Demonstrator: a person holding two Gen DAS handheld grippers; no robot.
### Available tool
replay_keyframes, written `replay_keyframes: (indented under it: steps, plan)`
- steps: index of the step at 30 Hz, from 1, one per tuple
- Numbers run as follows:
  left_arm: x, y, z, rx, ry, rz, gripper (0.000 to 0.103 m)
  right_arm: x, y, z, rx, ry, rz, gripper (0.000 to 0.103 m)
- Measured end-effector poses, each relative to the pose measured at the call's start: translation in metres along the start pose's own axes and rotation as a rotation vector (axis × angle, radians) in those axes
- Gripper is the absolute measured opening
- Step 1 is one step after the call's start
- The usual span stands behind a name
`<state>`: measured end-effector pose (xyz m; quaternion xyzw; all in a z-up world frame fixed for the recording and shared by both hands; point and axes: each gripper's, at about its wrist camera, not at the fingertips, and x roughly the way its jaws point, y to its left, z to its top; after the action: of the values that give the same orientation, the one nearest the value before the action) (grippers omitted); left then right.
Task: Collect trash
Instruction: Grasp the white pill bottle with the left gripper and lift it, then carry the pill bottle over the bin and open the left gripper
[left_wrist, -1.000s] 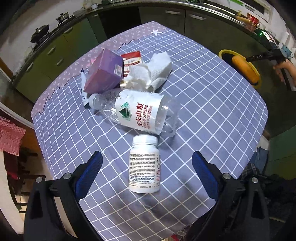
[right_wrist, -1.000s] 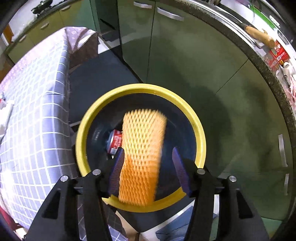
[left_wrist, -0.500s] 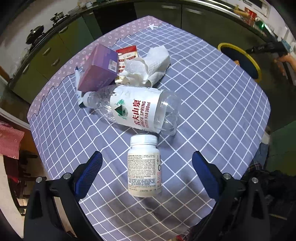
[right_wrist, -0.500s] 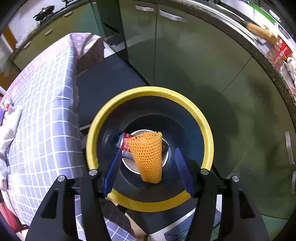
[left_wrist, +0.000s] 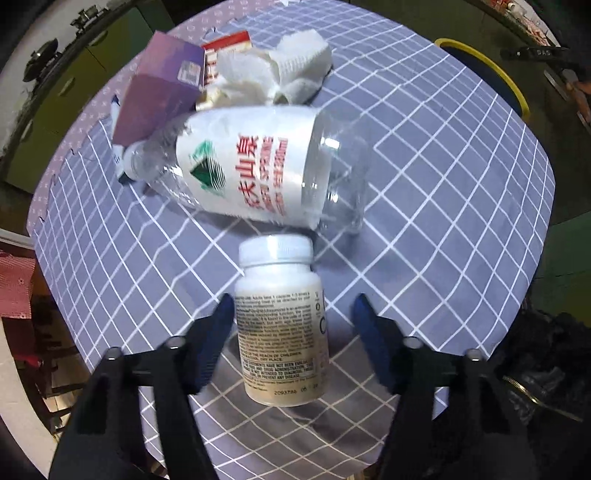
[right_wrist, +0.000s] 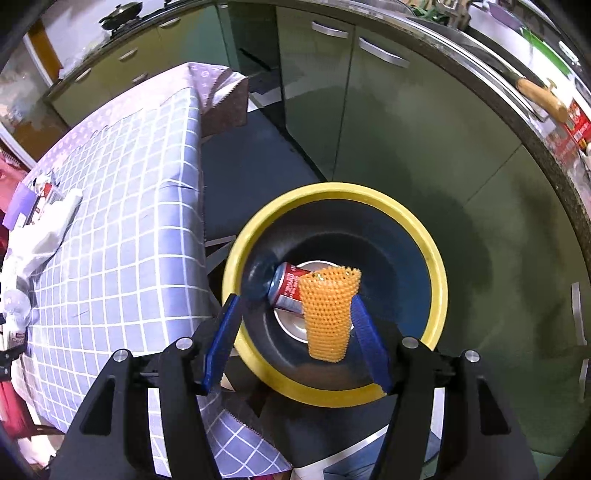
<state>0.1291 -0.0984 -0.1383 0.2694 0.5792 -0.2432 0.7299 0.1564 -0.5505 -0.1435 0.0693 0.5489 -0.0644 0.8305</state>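
In the left wrist view my left gripper (left_wrist: 293, 317) is open, its jaws on either side of a white pill bottle (left_wrist: 282, 326) lying on the checked tablecloth; the left pad is close to it, the right pad apart. Behind it lie a clear water bottle (left_wrist: 251, 168), crumpled white tissue (left_wrist: 273, 74) and a purple box (left_wrist: 162, 86). In the right wrist view my right gripper (right_wrist: 295, 321) is open and empty above the yellow-rimmed bin (right_wrist: 428, 258). Inside the bin lie an orange foam net (right_wrist: 328, 314) and a red can (right_wrist: 290, 286).
A red and white packet (left_wrist: 225, 48) sits behind the tissue. The bin's rim (left_wrist: 491, 70) shows off the table's far right edge. Green kitchen cabinets (right_wrist: 369, 107) stand behind the bin. The table edge (right_wrist: 201, 206) is just left of the bin.
My left gripper has come down and forward over the pill bottle and its jaws have narrowed around it. The orange net has dropped from my right gripper into the bin; that gripper has risen.
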Motion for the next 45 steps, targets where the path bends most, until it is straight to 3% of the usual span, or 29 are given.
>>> replay_keyframes:
  steps: [2,10,15,19,23,28,32,36,39,42,45]
  plan:
    - [0.003,0.002,-0.001,-0.009,0.009,-0.007,0.046,0.000,0.004,0.000,-0.007,0.000,0.004,0.061]
    - [0.006,-0.001,0.002,-0.001,0.030,-0.022,0.045,-0.010,0.006,-0.003,-0.015,-0.011,0.014,0.061]
    - [-0.026,-0.013,-0.013,0.032,-0.003,-0.034,0.045,-0.022,0.000,-0.005,-0.009,-0.032,0.028,0.061]
    - [-0.059,-0.038,-0.003,0.090,-0.042,-0.053,0.045,-0.035,-0.012,-0.011,0.002,-0.064,0.033,0.061]
    - [-0.093,-0.083,0.038,0.185,-0.121,-0.104,0.045,-0.047,-0.036,-0.020,0.027,-0.098,0.028,0.061]
    - [-0.116,-0.158,0.123,0.299,-0.236,-0.176,0.045,-0.067,-0.077,-0.043,0.079,-0.142,0.017,0.061]
    - [-0.099,-0.222,0.202,0.359,-0.272,-0.253,0.045,-0.075,-0.112,-0.068,0.125,-0.152,0.009,0.061]
    - [-0.058,-0.273,0.256,0.389,-0.233,-0.278,0.045,-0.078,-0.138,-0.090,0.165,-0.140,-0.005,0.061]
    - [-0.027,-0.300,0.280,0.384,-0.208,-0.255,0.047,-0.078,-0.153,-0.101,0.193,-0.135,-0.008,0.061]
    - [-0.013,-0.303,0.292,0.366,-0.218,-0.225,0.064,-0.076,-0.162,-0.106,0.210,-0.131,-0.010,0.061]
    - [-0.020,-0.295,0.293,0.342,-0.238,-0.235,0.064,-0.076,-0.164,-0.106,0.212,-0.131,-0.010,0.061]
